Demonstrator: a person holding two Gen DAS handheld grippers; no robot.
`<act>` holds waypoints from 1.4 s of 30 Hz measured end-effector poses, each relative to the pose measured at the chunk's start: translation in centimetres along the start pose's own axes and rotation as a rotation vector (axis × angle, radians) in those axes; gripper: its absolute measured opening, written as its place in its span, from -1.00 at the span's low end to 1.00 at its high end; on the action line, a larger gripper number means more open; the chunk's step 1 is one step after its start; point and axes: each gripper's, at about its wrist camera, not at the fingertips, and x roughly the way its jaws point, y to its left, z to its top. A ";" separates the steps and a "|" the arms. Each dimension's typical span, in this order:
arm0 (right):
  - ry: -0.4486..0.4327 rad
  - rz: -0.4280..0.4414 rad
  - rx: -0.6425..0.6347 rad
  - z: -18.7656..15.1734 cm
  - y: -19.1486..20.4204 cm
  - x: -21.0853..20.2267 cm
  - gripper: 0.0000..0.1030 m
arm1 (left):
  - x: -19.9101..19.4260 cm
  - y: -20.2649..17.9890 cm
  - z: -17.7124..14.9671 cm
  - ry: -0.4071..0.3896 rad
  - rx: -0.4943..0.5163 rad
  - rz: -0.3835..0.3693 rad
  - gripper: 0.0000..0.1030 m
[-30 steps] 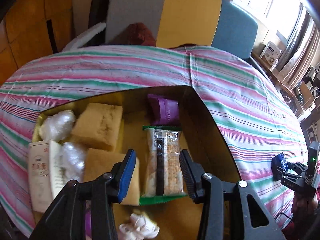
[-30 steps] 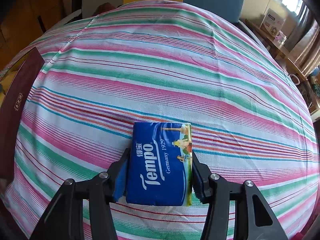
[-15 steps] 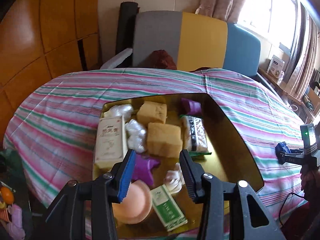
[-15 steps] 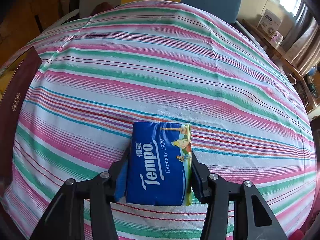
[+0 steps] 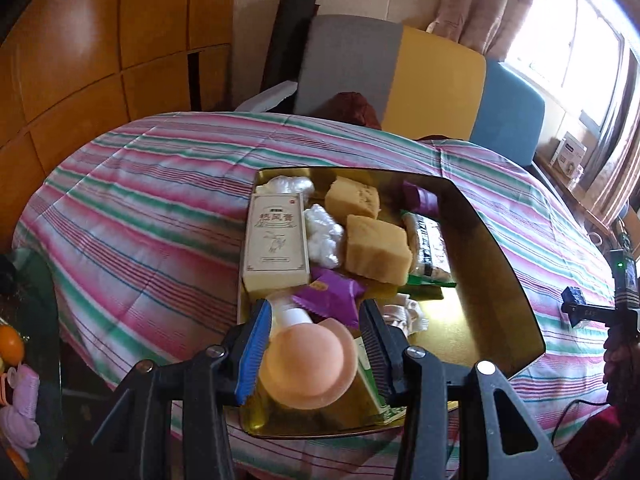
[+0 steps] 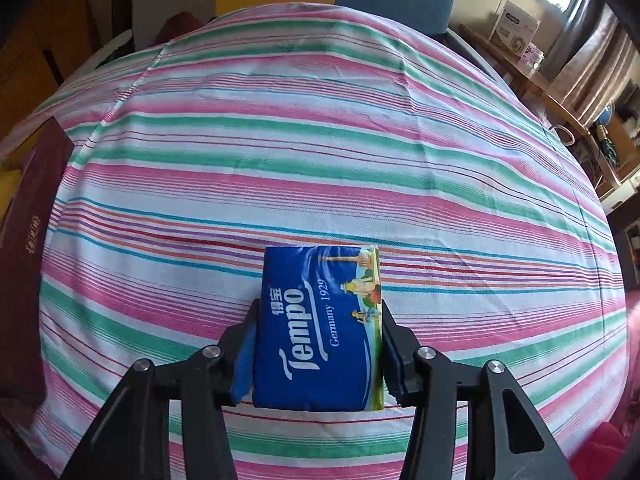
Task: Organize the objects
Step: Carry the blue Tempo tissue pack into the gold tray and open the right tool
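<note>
A blue "Tempo Germany 1929" tissue pack sits clenched in the right gripper; left of it, the left gripper hangs released over the gold tray.

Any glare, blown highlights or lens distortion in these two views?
Left wrist view: the window is blown out, a bright glare patch sits on the gold tray, and the frame edges bend. Right wrist view: even light, sharp Tempo tissue pack, and the striped tablecloth bulges into a dome.

You face a sofa in grey, yellow and blue; wood panelling stands left, and a bright curtained window right.
</note>
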 end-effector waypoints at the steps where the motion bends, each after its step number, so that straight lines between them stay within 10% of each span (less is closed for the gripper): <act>1: -0.015 0.012 -0.001 0.1 0.5 -0.7 0.01 | 0.0 0.4 0.0 0.000 -0.010 0.004 -0.11; 14: -0.216 0.465 -0.245 -1.0 18.1 -11.8 0.02 | -0.5 3.0 0.0 -0.002 -0.089 0.025 -0.11; 25: 0.003 0.368 -0.417 -2.7 29.0 -4.9 0.04 | 0.0 3.2 -0.3 0.012 -0.083 0.104 0.03; 28: 0.017 0.380 -0.421 -3.3 29.2 -4.5 0.46 | 0.2 3.3 -0.3 0.013 -0.085 0.121 0.08; 42: -0.293 0.389 -0.275 -5.3 27.0 -11.4 0.66 | -4.6 0.7 0.7 -0.149 -0.050 0.113 0.46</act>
